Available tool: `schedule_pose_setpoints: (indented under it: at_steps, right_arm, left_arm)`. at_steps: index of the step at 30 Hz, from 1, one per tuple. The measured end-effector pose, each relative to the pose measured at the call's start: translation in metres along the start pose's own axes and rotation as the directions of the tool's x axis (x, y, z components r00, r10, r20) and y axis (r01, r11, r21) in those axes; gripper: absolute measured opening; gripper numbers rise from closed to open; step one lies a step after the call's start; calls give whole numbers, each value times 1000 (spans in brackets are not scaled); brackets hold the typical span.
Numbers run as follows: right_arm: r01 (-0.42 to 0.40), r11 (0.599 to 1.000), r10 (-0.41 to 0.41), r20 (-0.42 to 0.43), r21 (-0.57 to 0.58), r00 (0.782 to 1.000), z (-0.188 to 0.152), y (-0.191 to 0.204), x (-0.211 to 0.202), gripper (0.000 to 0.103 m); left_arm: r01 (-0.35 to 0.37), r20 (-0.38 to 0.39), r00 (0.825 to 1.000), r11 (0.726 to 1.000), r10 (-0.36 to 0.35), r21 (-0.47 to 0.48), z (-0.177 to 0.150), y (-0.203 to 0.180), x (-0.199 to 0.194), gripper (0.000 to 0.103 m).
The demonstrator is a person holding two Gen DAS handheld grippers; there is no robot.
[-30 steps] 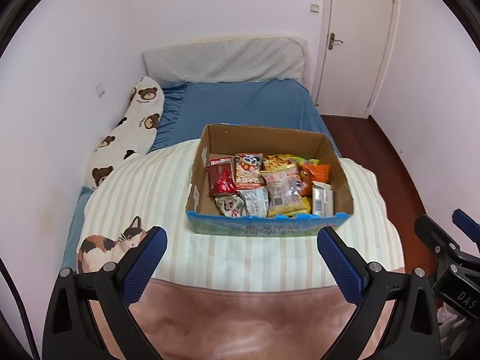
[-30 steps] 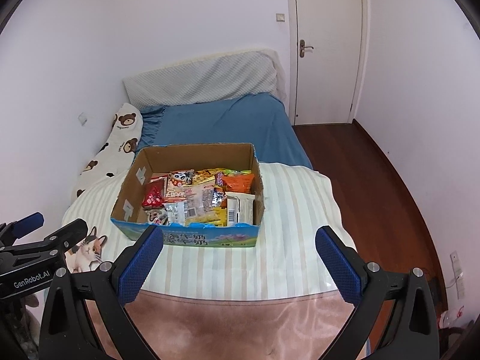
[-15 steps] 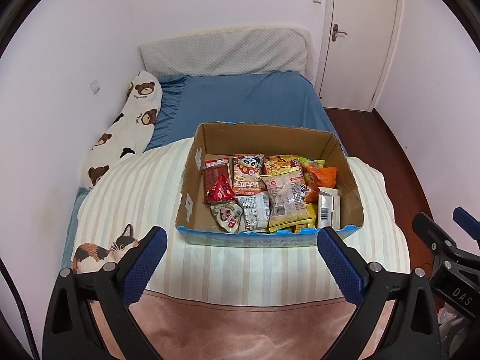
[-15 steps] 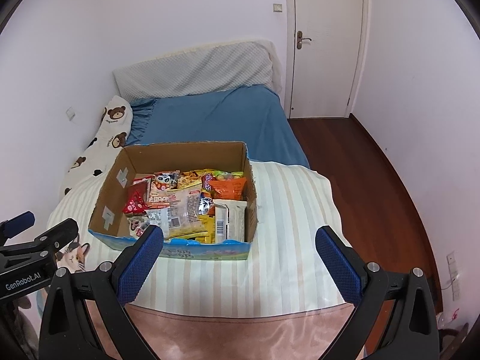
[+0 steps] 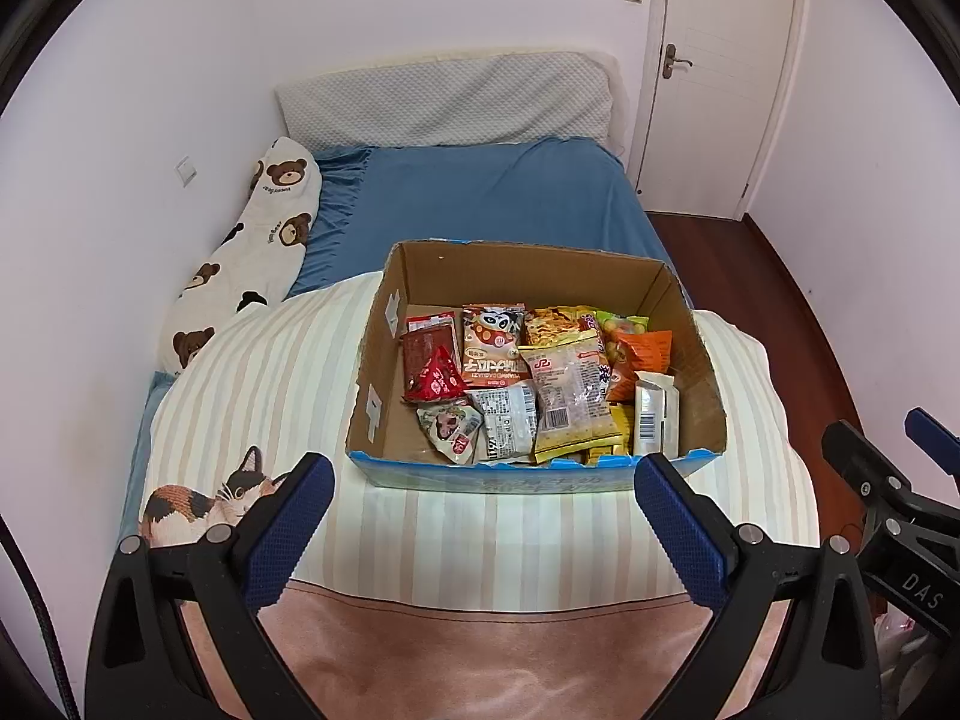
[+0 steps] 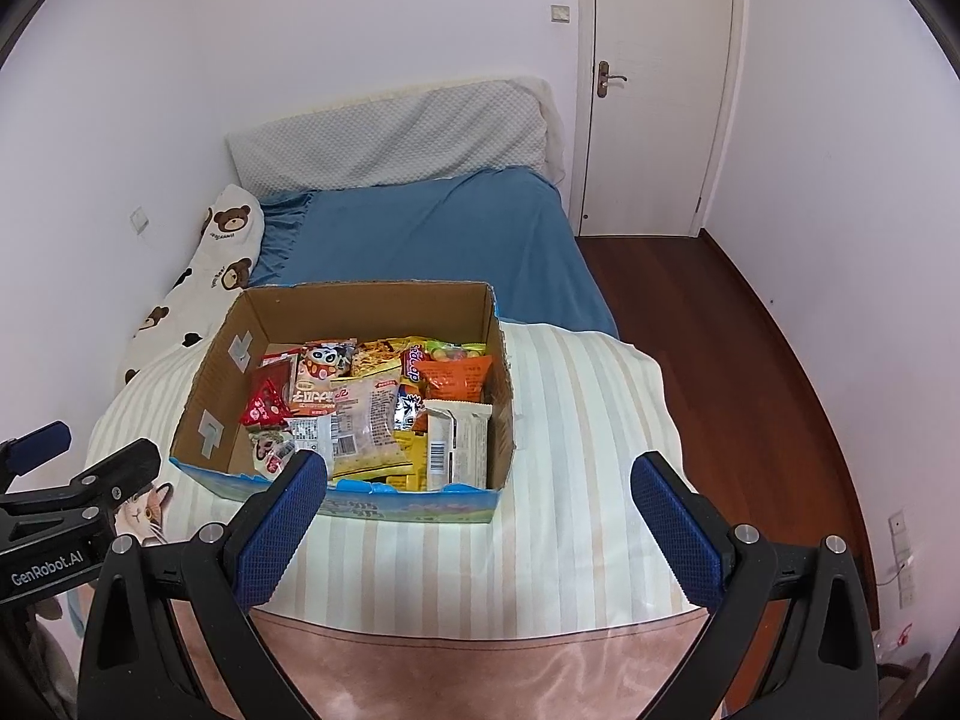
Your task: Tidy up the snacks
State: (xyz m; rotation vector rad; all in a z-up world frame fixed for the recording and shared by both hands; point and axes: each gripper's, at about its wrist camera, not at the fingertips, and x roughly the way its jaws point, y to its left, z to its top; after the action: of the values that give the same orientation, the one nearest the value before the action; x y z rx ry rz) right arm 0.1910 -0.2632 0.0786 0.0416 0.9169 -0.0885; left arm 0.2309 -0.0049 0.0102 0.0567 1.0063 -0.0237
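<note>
An open cardboard box (image 5: 522,276) (image 6: 360,306) sits on a striped quilt on the bed. It holds several snack packets: a red triangular packet (image 5: 435,381) (image 6: 264,405), a panda packet (image 5: 492,345) (image 6: 321,369), a clear bread packet (image 5: 567,387) (image 6: 366,420), an orange bag (image 5: 642,354) (image 6: 456,375) and a white bar wrapper (image 5: 654,414) (image 6: 459,447). My left gripper (image 5: 483,528) is open and empty, just before the box's front edge. My right gripper (image 6: 480,528) is open and empty, before the box's front right corner.
The striped quilt (image 5: 258,390) (image 6: 576,420) has a cat print (image 5: 198,495). A bear-print pillow (image 5: 252,252) (image 6: 198,288) lies along the left wall. Blue sheet (image 5: 480,192) and grey headboard cushion (image 5: 450,102) lie beyond. Wooden floor (image 6: 720,312) and a shut door (image 6: 654,84) are at the right.
Both grippers have moved forward and a little higher toward the box, which looks larger and nearer now. Both stay open and empty.
</note>
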Motion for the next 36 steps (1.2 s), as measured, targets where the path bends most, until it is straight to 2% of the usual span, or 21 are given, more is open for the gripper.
schedule_pose_setpoints:
  at_steps: [36]
  right_arm:
    - [-5, 1000, 5, -1, -20, 1000, -2, 2, -2, 103]
  left_arm:
    - [1, -8, 1000, 1000, 0, 10, -9, -3, 4, 103]
